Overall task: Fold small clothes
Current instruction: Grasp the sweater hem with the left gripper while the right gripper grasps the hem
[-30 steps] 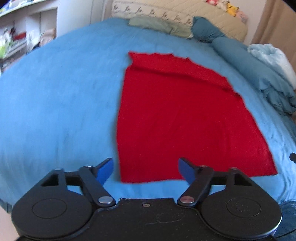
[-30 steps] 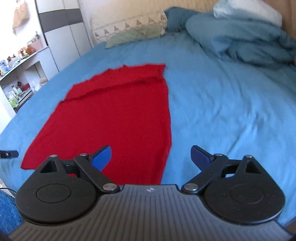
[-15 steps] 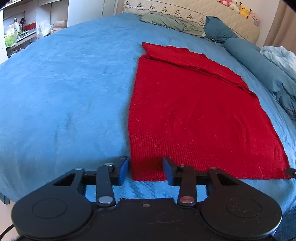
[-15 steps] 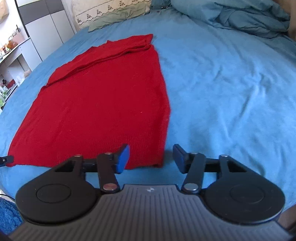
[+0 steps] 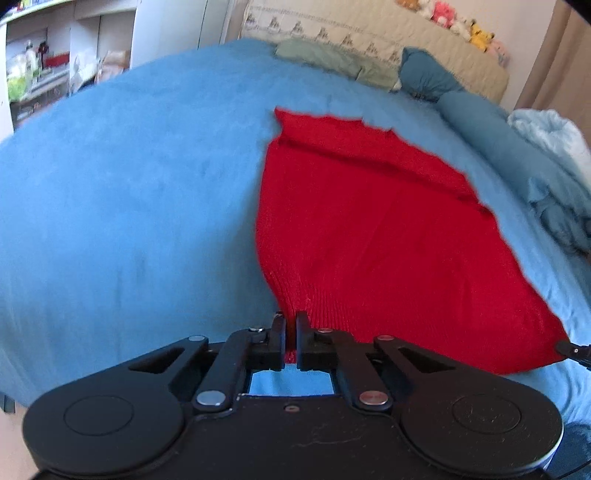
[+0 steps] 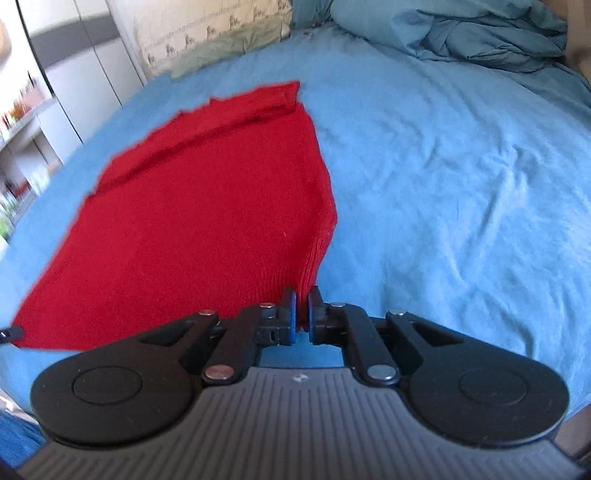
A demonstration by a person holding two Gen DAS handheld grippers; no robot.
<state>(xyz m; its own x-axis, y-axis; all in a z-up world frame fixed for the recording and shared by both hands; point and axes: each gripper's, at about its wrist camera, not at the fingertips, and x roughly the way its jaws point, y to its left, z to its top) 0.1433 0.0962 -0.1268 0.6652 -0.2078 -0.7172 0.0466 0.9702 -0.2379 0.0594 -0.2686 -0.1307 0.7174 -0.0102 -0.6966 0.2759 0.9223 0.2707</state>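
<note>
A red knitted garment (image 5: 369, 229) (image 6: 207, 206) lies spread on the blue bedsheet (image 5: 122, 206) (image 6: 443, 184), its far end folded over. My left gripper (image 5: 290, 319) is shut on the garment's near left corner, and the ribbed hem rises up into the pads. My right gripper (image 6: 302, 295) is shut on the near right corner, with red cloth pinched between its blue pads. Each view shows the other gripper's tip at the opposite hem corner.
Pillows and a beige headboard (image 5: 369, 40) line the far end of the bed. A crumpled teal duvet (image 6: 461, 33) (image 5: 517, 155) lies at the right. Shelves and a white cabinet (image 5: 44, 66) (image 6: 74, 74) stand beyond the bed's left side.
Both grippers went from wide open to shut on the garment's two near corners. The hem at each corner now lifts off the sheet into the pads.
</note>
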